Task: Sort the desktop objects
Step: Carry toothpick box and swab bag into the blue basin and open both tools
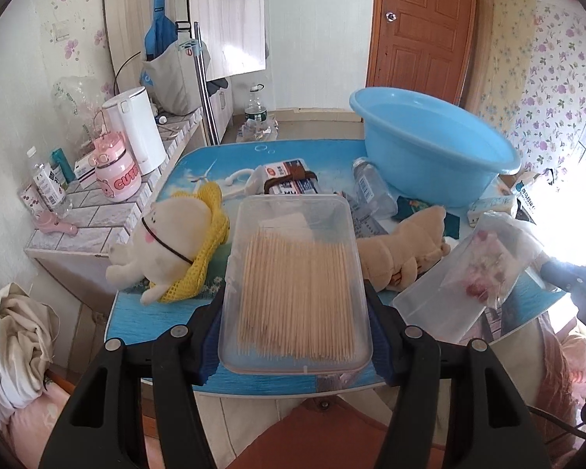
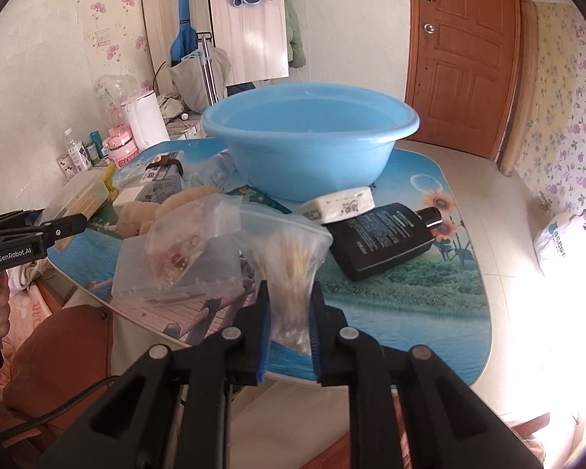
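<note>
Both grippers are gripping now — left gripper [image 1: 293,336] clamping the toothpick box [image 1: 295,285], right gripper [image 2: 289,336] pinching a thin plastic bag [image 2: 289,262] near the table [image 2: 410,312] edge. That floppy bag could be slipping free, snagging the clear lid [image 2: 175,269] beside it.

two plush toys [image 1: 164,250] — one basin [image 1: 433,148]

Right gripper [image 2: 289,324] clamped on clear bag of cotton swabs [image 2: 289,269].
</note>
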A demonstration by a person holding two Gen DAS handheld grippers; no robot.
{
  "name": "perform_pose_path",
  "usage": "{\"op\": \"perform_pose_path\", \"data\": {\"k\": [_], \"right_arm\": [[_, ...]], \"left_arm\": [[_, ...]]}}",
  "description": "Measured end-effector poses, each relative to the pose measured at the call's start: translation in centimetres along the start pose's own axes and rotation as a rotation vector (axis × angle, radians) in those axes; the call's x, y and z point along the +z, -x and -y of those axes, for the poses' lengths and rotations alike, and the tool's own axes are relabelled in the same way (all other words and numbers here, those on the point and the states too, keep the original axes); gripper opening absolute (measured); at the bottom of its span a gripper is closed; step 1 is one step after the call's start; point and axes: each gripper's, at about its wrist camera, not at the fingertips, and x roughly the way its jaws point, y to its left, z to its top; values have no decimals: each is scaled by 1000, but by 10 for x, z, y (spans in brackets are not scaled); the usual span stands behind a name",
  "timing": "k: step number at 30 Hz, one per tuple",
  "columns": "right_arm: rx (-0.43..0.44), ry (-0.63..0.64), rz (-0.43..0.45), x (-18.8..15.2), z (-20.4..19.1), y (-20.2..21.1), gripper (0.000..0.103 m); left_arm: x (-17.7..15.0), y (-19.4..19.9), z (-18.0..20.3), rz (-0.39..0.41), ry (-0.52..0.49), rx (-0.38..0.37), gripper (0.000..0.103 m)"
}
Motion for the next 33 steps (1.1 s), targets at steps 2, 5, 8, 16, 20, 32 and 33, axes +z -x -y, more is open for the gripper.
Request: {"op": "perform_pose_path", "data": {"k": [2, 5, 8, 16, 20, 32, 33], "right_arm": [[0, -20, 25, 6, 3, 7, 16], [-3, -36, 61, 18, 7, 14, 16], [-5, -31, 84, 29, 9, 16, 16], [18, -29, 111, 51, 13, 5, 16], [23, -27, 124, 65, 19, -3, 16], [21, -3, 121, 108, 33, -47, 16], [19, -6, 119, 109, 34, -50, 16]], "left_arm": [[8, 7, 1, 16, 1, -14, 60], [24, 14, 9, 44, -16, -42, 60], [38, 18, 19, 65, -25, -82, 60], [71, 9, 60, 100, -82, -155, 60], [86, -4, 79, 99, -108, -185, 60], [132, -64, 125, 72, -176, -223, 60], [134, -69, 128, 57, -179, -226, 61]]}}
